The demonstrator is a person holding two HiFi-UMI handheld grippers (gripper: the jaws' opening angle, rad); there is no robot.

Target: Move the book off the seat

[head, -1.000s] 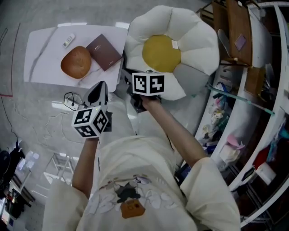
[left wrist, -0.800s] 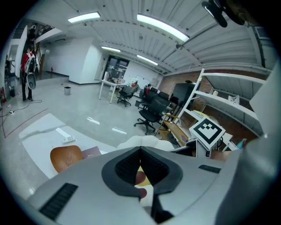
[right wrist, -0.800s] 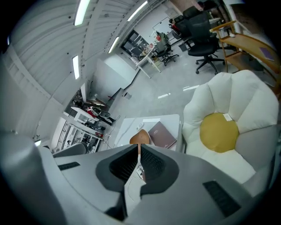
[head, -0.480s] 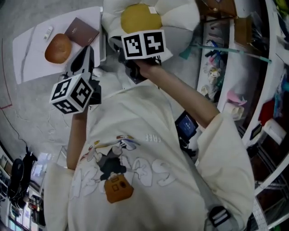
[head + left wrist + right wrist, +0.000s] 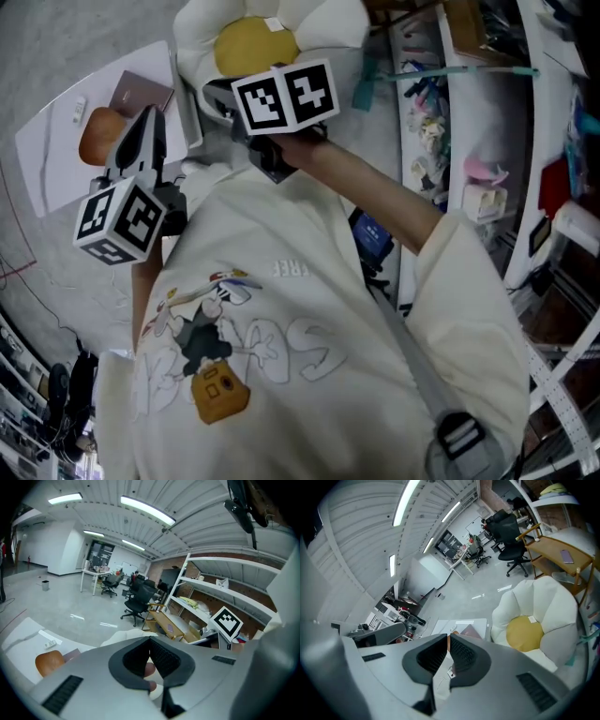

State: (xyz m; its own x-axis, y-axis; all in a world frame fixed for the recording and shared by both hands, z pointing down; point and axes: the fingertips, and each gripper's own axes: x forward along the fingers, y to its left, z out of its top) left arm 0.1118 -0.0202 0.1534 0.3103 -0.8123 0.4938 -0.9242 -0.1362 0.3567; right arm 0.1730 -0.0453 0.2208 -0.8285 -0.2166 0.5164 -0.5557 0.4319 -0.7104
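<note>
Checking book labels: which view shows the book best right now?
Head view: the book shows most of its maroon cover, lying on the white table. The right gripper view catches only a corner of it above the jaws, and the left gripper view only a sliver.

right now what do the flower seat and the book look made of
Seat: soft stuffed fabric, matte white petals round a yellow centre; the puffy bulges suggest padding. Book: probably a card or leatherette cover, matte maroon, flat with straight edges; too small to be sure.
</note>
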